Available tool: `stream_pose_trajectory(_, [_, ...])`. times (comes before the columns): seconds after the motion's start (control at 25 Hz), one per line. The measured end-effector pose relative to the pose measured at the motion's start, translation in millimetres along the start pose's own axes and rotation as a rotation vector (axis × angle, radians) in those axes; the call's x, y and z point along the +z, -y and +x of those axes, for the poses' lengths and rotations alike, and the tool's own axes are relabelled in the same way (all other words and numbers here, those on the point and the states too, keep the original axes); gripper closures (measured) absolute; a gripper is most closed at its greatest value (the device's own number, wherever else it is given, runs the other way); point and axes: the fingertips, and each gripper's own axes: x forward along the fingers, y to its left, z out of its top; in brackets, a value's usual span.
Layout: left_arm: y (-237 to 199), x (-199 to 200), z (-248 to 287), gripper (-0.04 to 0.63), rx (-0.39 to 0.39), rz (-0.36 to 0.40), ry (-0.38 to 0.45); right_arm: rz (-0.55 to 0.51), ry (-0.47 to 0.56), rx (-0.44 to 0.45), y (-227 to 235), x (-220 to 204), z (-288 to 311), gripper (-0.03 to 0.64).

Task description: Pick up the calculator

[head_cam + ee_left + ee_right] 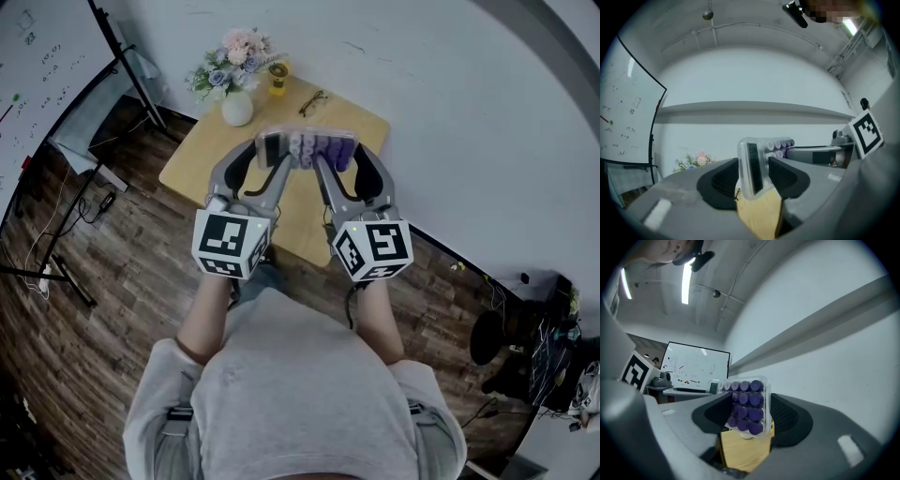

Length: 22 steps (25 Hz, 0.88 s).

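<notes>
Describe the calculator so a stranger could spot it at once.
Over the light wooden table by the white wall, the left gripper and right gripper hold one flat slab by its ends. That is the calculator: clear casing and rows of purple keys, unlike the flower vase and glasses behind it.

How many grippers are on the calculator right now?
2. The left gripper is shut on the display end of the calculator; the right gripper is shut on its purple-key end.

We can read no words or numbers here. The whiteboard (696,365) carries coloured handwriting, too small for us to make out. The calculator (747,406) keys show no legible figures. The cubes (230,244) bear black-and-white square markers, no letters.
</notes>
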Motion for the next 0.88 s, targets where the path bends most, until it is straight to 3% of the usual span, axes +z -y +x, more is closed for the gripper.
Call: stream_pose_trajectory(0.88, [21.5, 18.7, -25.2, 0.387, 0.001, 0.060, 0.062, -0.041, 0.079, 0.001, -12.9, 19.1, -30.9, 0.370])
